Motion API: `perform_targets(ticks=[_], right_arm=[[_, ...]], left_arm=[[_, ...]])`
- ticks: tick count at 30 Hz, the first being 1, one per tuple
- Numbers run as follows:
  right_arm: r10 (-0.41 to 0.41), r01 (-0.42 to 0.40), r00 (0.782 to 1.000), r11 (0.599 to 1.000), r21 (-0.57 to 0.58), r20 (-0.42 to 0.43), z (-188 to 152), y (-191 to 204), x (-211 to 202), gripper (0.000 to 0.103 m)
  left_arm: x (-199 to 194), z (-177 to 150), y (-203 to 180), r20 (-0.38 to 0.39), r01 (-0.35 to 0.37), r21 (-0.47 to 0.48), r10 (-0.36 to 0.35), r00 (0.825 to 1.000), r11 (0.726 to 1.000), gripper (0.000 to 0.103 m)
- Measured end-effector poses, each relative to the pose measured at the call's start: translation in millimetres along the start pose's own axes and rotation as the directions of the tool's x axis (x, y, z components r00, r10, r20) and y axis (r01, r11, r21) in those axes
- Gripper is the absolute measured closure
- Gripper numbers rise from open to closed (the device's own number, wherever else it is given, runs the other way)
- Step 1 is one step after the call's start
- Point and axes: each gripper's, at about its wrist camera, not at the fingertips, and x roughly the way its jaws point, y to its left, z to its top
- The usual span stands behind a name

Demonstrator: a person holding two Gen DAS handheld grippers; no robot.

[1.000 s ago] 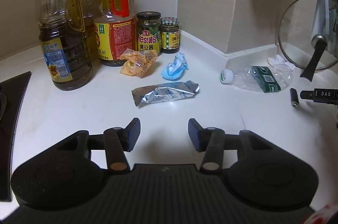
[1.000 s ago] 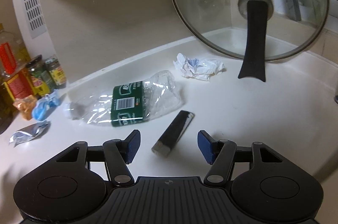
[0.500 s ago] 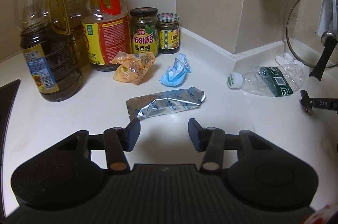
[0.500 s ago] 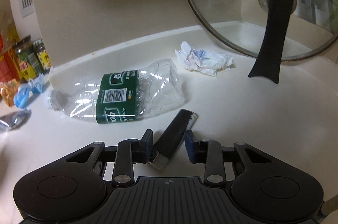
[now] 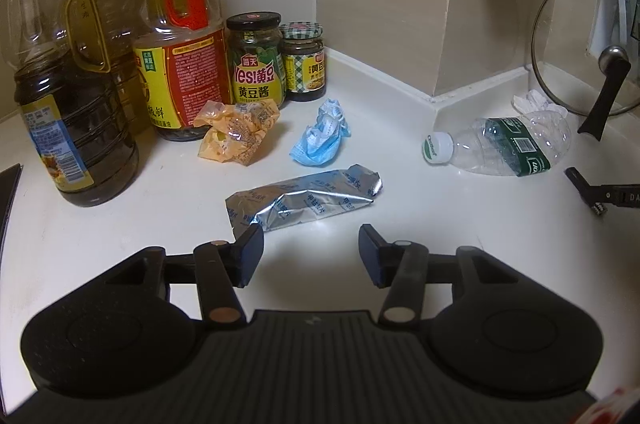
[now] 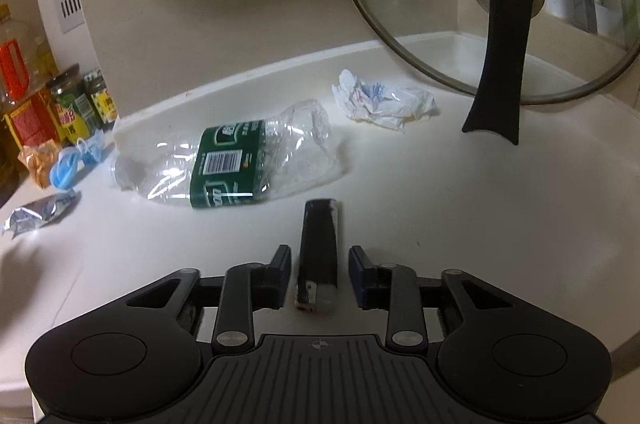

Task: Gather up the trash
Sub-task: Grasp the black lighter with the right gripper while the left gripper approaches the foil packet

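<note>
A silver foil wrapper [image 5: 304, 200] lies flat on the white counter [image 5: 120, 224], just ahead of my left gripper [image 5: 310, 240]. Its jaws are opening and hold nothing. Behind the wrapper sit a crumpled blue face mask [image 5: 320, 140] and an orange wrapper [image 5: 236, 132]. A crushed clear bottle [image 6: 240, 160] with a green label lies on its side. A black lighter [image 6: 320, 244] lies lengthwise between the fingers of my right gripper [image 6: 319, 258]. Those jaws are opening, with a small gap on each side of the lighter. A crumpled white tissue [image 6: 384, 102] lies further back.
Three large oil bottles [image 5: 76, 128] and two sauce jars [image 5: 256, 64] stand at the back left by the wall corner. A glass pot lid [image 6: 500, 4] with a black handle leans against the right wall. A dark stove edge [image 5: 8, 196] shows at far left.
My left gripper has come closer to the foil wrapper. My right gripper's jaws narrowed around the lighter, which turned from slanted to straight between them.
</note>
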Motion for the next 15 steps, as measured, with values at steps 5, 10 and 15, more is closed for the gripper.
perform_targets(ticks=[5,10,15], right_arm=[[-0.037,0.037,0.999,0.999,-0.028,0.012,1.9,5.3,10.4,0.064],[-0.07,0.072,0.997,0.994,-0.083,0.027,0.3,12.5,14.9,0.08],[-0.063,0.065,0.998,0.995,-0.072,0.031,-1.5,10.0,13.0,0.08]], left_arm=[[5.5,4.7,-1.3,0.008,0.01,0.014,-0.01,1.0,1.0,0.054],[12.8,8.3,-2.6,0.009,0.015,0.042,-0.015,1.0,0.999,0.05],[22.9,11.6,-0.1,0.011,0.008,0.095,-0.009,1.0,0.995,0.044]])
